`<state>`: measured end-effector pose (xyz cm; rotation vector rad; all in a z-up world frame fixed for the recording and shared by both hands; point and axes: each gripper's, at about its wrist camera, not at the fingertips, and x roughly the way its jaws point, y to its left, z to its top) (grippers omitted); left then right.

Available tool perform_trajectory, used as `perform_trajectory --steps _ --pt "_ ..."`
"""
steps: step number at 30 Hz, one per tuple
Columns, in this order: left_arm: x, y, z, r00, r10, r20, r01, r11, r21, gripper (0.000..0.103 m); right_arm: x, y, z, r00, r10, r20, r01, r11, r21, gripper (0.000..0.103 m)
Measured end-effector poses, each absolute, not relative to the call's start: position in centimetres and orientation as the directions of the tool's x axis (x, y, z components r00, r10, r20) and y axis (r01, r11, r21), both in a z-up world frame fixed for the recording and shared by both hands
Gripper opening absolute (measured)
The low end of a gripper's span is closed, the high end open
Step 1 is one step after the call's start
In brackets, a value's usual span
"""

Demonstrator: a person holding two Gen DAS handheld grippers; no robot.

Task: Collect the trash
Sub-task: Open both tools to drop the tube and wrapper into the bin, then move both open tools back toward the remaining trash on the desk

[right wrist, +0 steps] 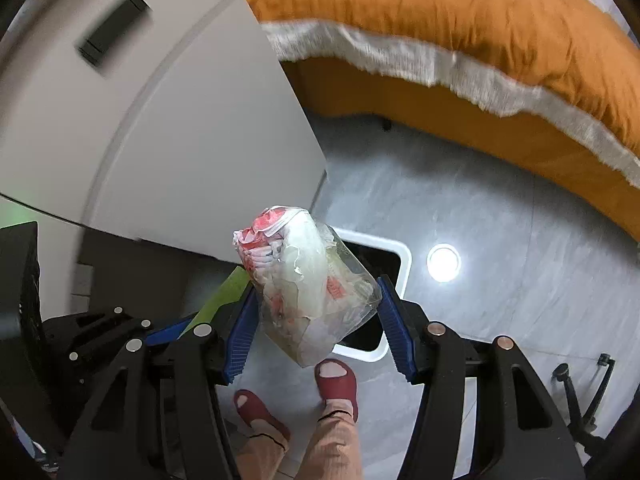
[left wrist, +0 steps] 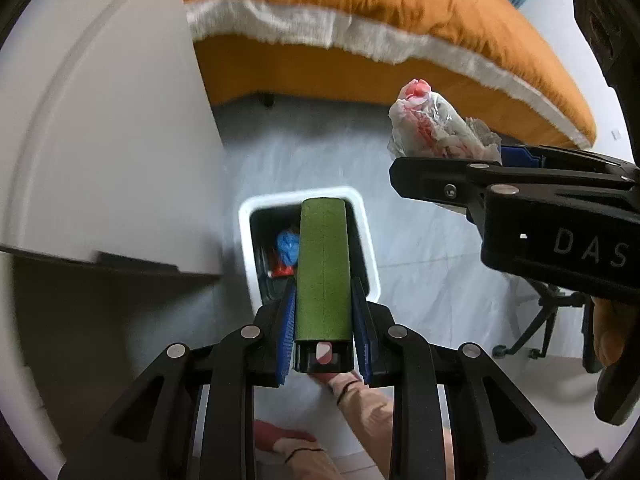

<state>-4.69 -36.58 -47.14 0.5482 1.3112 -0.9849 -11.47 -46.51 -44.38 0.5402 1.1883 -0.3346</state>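
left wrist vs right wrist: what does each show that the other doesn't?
Left wrist only: blue and red trash already inside the bin, and the black cap end of the green tube clamped in the left gripper.
Right wrist only: a ceiling light's reflection on the floor and both red slippers.
Both: bin, tube, plastic bag in the right gripper, orange bedding, white desk.

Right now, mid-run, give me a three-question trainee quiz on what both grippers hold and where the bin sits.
1. True or false: the left gripper is shut on a green cylinder.
2. What does the right gripper hold? A) crumpled clear plastic wrapper B) blue cloth C) nothing
3. What lies on the floor below both grippers?

Key: 1 true. 2 A. 3 a white-rimmed trash bin, with trash already inside.
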Motion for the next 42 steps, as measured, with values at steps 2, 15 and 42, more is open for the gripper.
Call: perform_trajectory --steps 2,15,42 --pt "-4.6 -36.8 -50.1 -0.07 -0.258 -0.964 0.833 0.516 -0.199 0.03 -11.2 -46.8 -46.9 0.319 0.046 -0.947 0.519 0.828 0.215 0.063" --pt "-4.3 -37.1 -58.7 -0.071 -0.14 -0.988 0.799 0.585 -0.14 0.098 -11.4 -47.0 -55.5 0.168 0.038 -0.985 0.527 0.841 0.123 0.098" --pt "-7.4 -34.4 -35.3 0.126 -0.416 -0.9 0.771 0.612 -0.175 0.098 -14.7 -43.7 -35.0 0.348 -0.228 -0.909 0.533 0.846 -0.009 0.098"
